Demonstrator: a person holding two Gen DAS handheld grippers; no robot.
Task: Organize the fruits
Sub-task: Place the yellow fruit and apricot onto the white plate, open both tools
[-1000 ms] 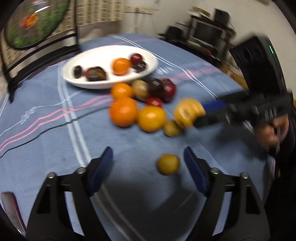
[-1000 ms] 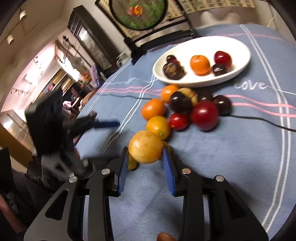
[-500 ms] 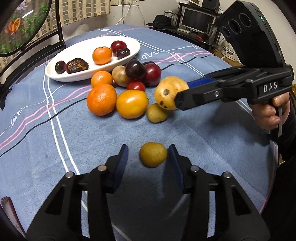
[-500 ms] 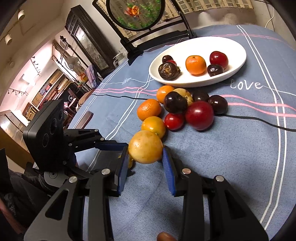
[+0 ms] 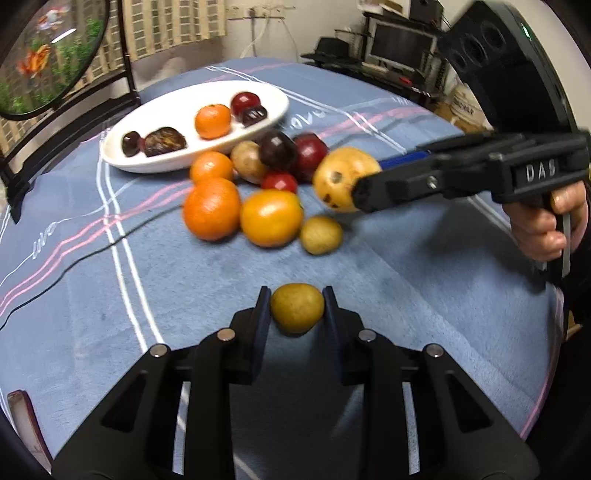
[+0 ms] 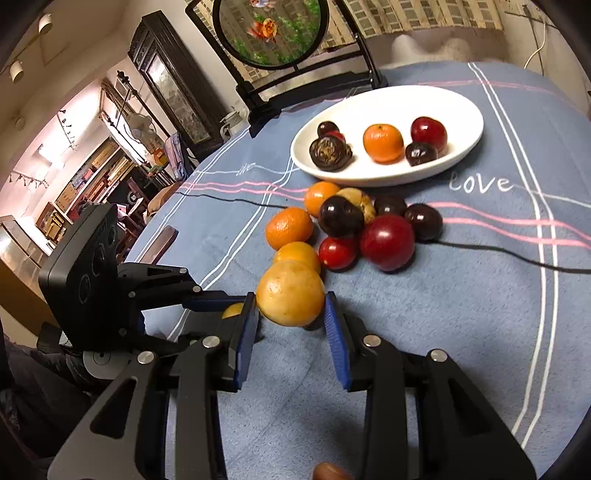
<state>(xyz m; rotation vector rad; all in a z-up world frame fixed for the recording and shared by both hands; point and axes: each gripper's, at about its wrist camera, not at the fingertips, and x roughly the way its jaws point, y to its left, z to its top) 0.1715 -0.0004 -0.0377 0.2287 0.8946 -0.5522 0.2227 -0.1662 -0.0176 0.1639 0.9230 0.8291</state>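
My left gripper (image 5: 296, 299) is shut on a small yellow-brown fruit (image 5: 297, 307) that rests on the blue tablecloth. My right gripper (image 6: 290, 308) is shut on a larger spotted yellow fruit (image 6: 290, 292) and holds it above the cloth; it also shows in the left wrist view (image 5: 341, 178). A pile of loose fruits lies beyond: oranges (image 5: 211, 208), a yellow-orange fruit (image 5: 270, 218), red and dark plums (image 6: 386, 242), and another small yellow fruit (image 5: 320, 235). A white oval plate (image 6: 461, 110) at the far side holds an orange, a red fruit and dark fruits.
A black cable (image 6: 517, 254) runs across the blue tablecloth (image 5: 406, 280) near the pile. A round framed picture on a black stand (image 6: 271, 29) stands behind the plate. Room furniture lies past the table edge. A dark chair back (image 6: 159, 243) sits at the left edge.
My left gripper has closed on the small yellow-brown fruit, which sat between open fingers before. My right gripper still holds the spotted yellow fruit and has shifted slightly.
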